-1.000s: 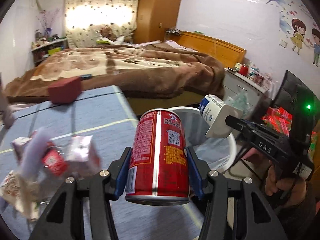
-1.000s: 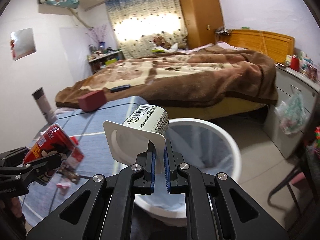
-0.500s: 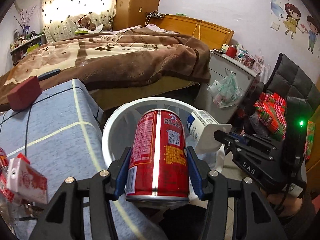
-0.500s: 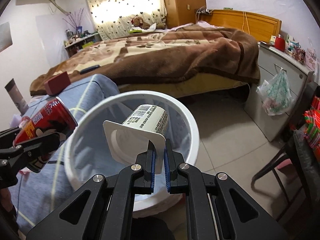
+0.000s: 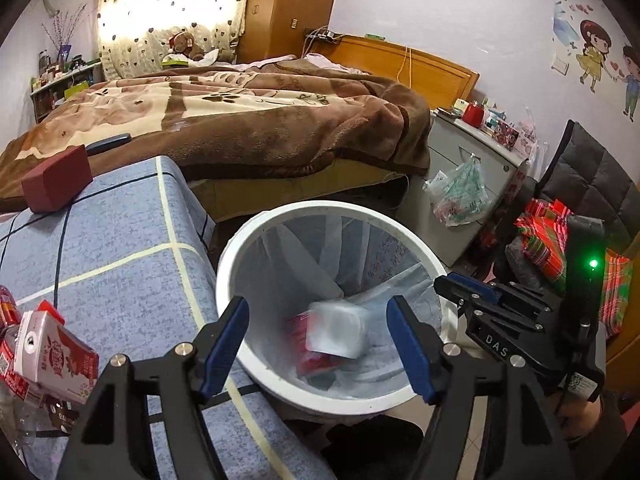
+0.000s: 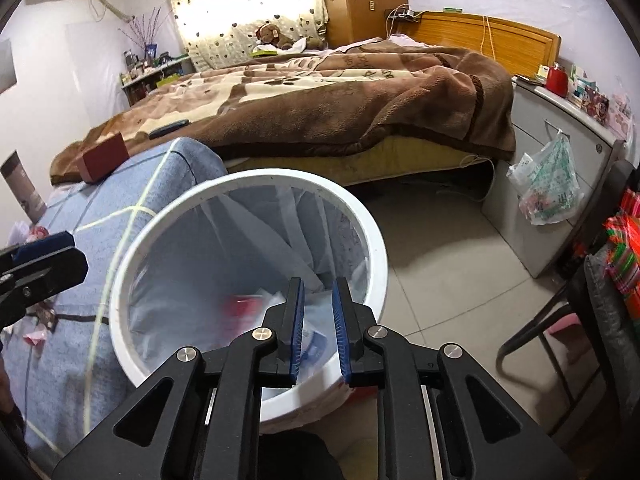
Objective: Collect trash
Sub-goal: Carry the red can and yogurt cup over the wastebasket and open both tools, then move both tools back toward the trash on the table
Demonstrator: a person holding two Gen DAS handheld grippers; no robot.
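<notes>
A white bin (image 5: 240,248) with a clear liner stands on the floor beside the blue table; it also shows in the right wrist view (image 6: 376,264). A red can (image 5: 298,338) and a white yogurt cup (image 5: 338,332) lie blurred inside it. The can (image 6: 244,304) and cup (image 6: 314,340) show in the right wrist view too. My left gripper (image 5: 318,336) is open and empty over the bin. My right gripper (image 6: 318,316) is open a little and empty over the bin's near rim; it shows in the left wrist view (image 5: 456,284).
A milk carton (image 5: 52,356) and other wrappers lie at the table's left. A dark red box (image 5: 56,178) sits at the far corner of the blue cloth (image 5: 132,248). A bed (image 5: 240,120), grey cabinet (image 5: 472,184) with hanging bag, and chair (image 6: 592,320) surround the bin.
Both grippers opened. The red can left my left gripper and the yogurt cup left my right gripper; both dropped into the bin.
</notes>
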